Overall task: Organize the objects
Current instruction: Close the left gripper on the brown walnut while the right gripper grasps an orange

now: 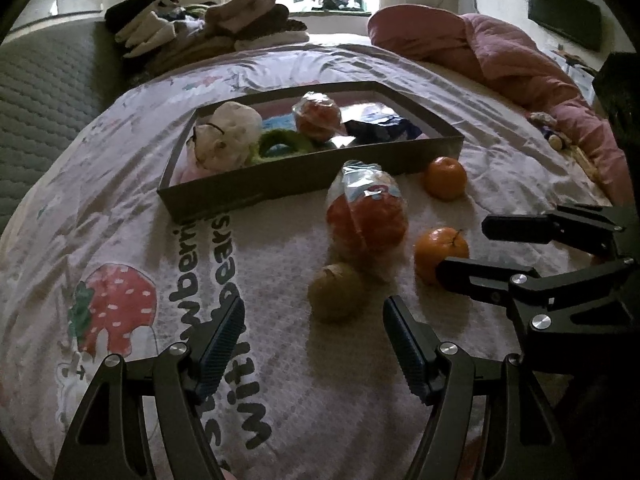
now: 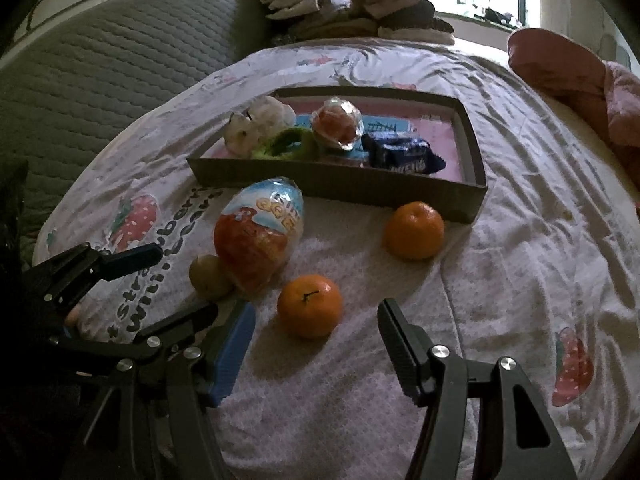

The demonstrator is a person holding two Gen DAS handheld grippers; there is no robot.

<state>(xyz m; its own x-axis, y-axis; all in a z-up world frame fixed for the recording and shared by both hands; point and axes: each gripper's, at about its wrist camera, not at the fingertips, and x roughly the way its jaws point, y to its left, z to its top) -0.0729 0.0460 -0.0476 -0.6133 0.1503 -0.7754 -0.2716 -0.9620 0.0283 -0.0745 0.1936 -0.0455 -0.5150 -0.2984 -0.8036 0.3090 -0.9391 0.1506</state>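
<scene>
A brown kiwi (image 1: 338, 294) lies on the printed bedsheet just ahead of my left gripper (image 1: 312, 312), whose jaws stand wide open around nothing. My right gripper (image 2: 316, 312) is open too, and the nearer orange (image 2: 310, 306) sits between its fingertips with a gap on both sides. A second orange (image 2: 414, 230) rests by the box corner. A plastic-wrapped egg toy (image 1: 366, 220) lies beside the kiwi. The shallow cardboard box (image 1: 300, 186) holds a white plush toy (image 1: 230, 132), a green ring (image 1: 280, 146), a wrapped orange (image 1: 318, 118) and a blue packet (image 2: 404, 154).
Folded clothes (image 1: 208, 32) are piled at the far end of the bed. A pink quilt (image 1: 500, 56) is bunched along the right side. Grey quilted mattress (image 1: 48, 92) shows at the left. In the right wrist view the left gripper (image 2: 184, 280) reaches in beside the kiwi (image 2: 208, 276).
</scene>
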